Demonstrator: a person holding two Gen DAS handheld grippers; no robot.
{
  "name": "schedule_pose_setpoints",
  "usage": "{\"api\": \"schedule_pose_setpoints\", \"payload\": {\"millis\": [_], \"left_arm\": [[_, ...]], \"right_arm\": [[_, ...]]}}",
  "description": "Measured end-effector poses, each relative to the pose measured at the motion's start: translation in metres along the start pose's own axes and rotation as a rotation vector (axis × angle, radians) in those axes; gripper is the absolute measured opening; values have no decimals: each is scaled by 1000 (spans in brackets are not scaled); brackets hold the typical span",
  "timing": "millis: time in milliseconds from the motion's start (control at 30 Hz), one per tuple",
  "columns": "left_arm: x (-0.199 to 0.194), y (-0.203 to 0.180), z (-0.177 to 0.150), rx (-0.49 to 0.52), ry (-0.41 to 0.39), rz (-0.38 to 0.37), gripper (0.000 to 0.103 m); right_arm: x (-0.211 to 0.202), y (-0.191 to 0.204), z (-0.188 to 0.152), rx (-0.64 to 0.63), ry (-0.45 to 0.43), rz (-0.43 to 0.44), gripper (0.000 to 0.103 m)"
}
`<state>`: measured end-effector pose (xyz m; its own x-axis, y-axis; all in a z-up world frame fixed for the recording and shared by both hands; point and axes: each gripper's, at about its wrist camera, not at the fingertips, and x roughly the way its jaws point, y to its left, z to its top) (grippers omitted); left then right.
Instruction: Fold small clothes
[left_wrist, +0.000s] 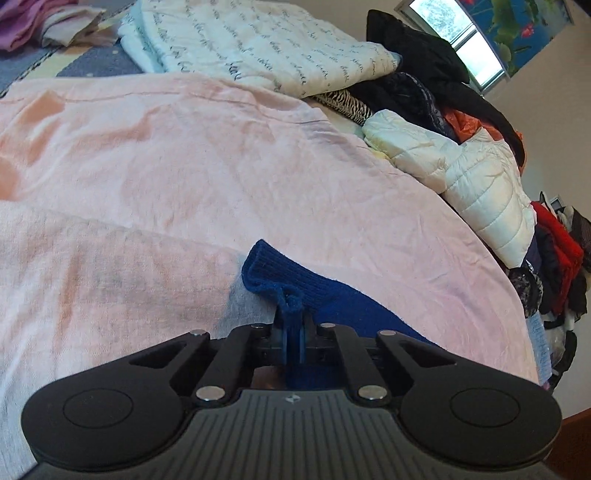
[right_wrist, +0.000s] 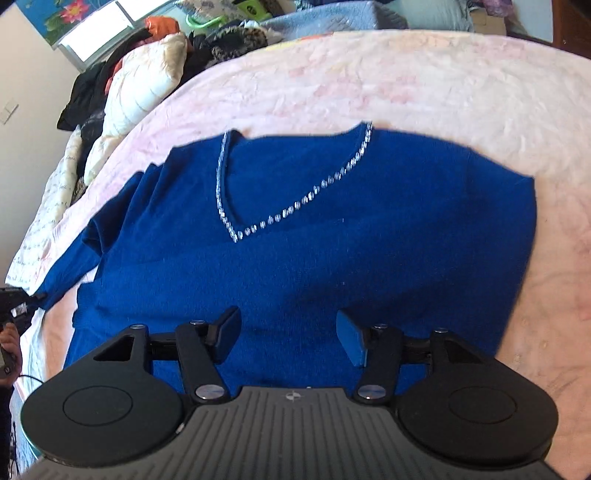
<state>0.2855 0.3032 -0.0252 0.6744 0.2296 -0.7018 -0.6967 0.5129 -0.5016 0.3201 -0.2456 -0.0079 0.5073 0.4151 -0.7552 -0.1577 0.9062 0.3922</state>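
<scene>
**Left gripper pinches the sleeve cuff; right gripper stands open over the sweater body**

At the far left of the right wrist view, the left gripper (right_wrist: 16, 306) shows at the frame edge, meeting the tip of the sweater's sleeve (right_wrist: 70, 266), which stretches out toward the bed's left side. In the left wrist view its jaws are closed tight on the ribbed cuff (left_wrist: 273, 273), a fold of blue knit pressed between them.

The blue sweater (right_wrist: 295, 229) lies flat, front up, on the pink sheet (right_wrist: 424, 81) that covers the bed, its V-neck trim of clear stones (right_wrist: 295, 208) pointing toward the camera. Bare sheet runs wide above the collar and along the sweater's right edge, leaving free room there.

The right gripper (right_wrist: 290, 336) hangs over the lower body of the sweater, jaws parted fairly wide with nothing between them but the knit lying beneath.

Along the bed's left edge sits a heap of clothes, among them a white puffer jacket (left_wrist: 476, 177) and black garments (left_wrist: 424, 74), with a folded printed quilt (left_wrist: 258, 40) beyond the sheet.
</scene>
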Motion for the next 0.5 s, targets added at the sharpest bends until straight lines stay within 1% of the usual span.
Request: {"api": "schedule_pose_setpoints", "payload": {"millis": [67,100,133,200,233,267,300,333,367,400,433,500], "left_arm": [[-11,-16,-3,69,-78,3,5],[-18,-28,-7,112,-116,-13,5],[-27,-42,-13,166,-147,-44,5],[-47,-79,-38,352,-200,-156,5],[-59,-101,-61,492,-220,-241,5],[-68,-120,-87,638,-212,-339,5],[-74,-134,-111,744,-177,-423,5],[-74,-147,-136,832,-86,-520,6],[-70,-156,-157,890,20,-597,6],[-64,-163,-175,934,123,-652,6],[-58,-167,-190,973,201,-680,7],[-55,-169,-207,999,248,-682,8]], "right_arm": [[-8,11,5,-18,-46,41,64],[-9,17,10,-13,-60,84,64],[-10,23,13,-2,-68,137,66],[-4,35,22,28,-54,257,70],[3,40,27,53,-37,316,71],[12,45,31,76,-14,366,72],[22,50,34,93,5,403,72],[32,55,37,113,19,429,72],[43,58,39,140,36,450,73],[55,59,41,182,62,474,74],[67,59,41,229,87,498,73],[85,58,39,307,123,530,73]]}}
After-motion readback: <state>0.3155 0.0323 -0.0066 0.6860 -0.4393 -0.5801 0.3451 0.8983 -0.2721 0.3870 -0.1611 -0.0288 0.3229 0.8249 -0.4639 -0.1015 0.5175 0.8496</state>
